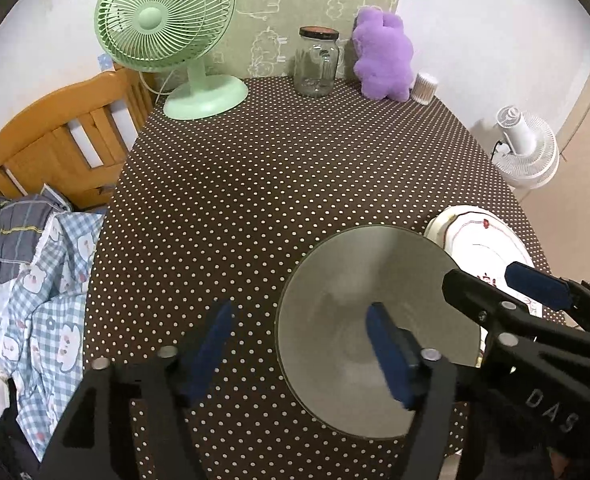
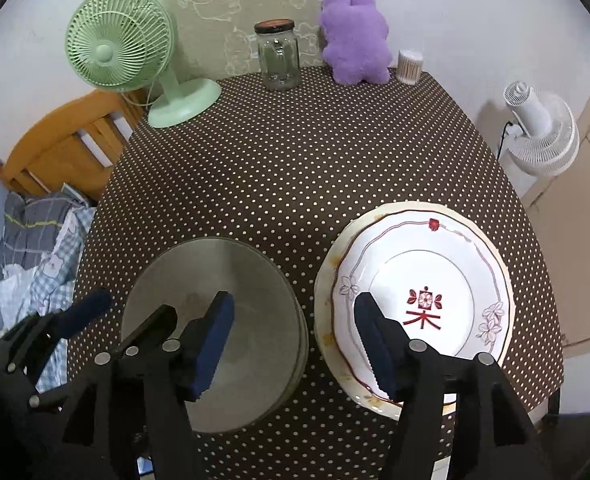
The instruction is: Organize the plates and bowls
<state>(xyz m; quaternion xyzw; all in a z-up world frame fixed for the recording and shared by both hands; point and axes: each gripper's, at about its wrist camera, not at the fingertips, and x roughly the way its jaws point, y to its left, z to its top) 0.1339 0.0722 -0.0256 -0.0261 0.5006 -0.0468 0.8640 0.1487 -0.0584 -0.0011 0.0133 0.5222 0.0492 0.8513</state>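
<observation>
Two tongs, left (image 1: 299, 354) and right (image 2: 293, 346), gape empty over grey bowl (image 2: 215, 332) and plate (image 2: 423, 300); jar (image 2: 277, 56) stands far back.

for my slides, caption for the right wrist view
Open right tongs above stacked plates beside grey bowls.

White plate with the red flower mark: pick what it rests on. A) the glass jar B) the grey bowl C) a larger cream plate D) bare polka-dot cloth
C: in the right wrist view the white plate lies on a wider cream plate, whose rim shows around it; the grey bowl sits apart to its left and the glass jar stands at the table's far edge.
</observation>
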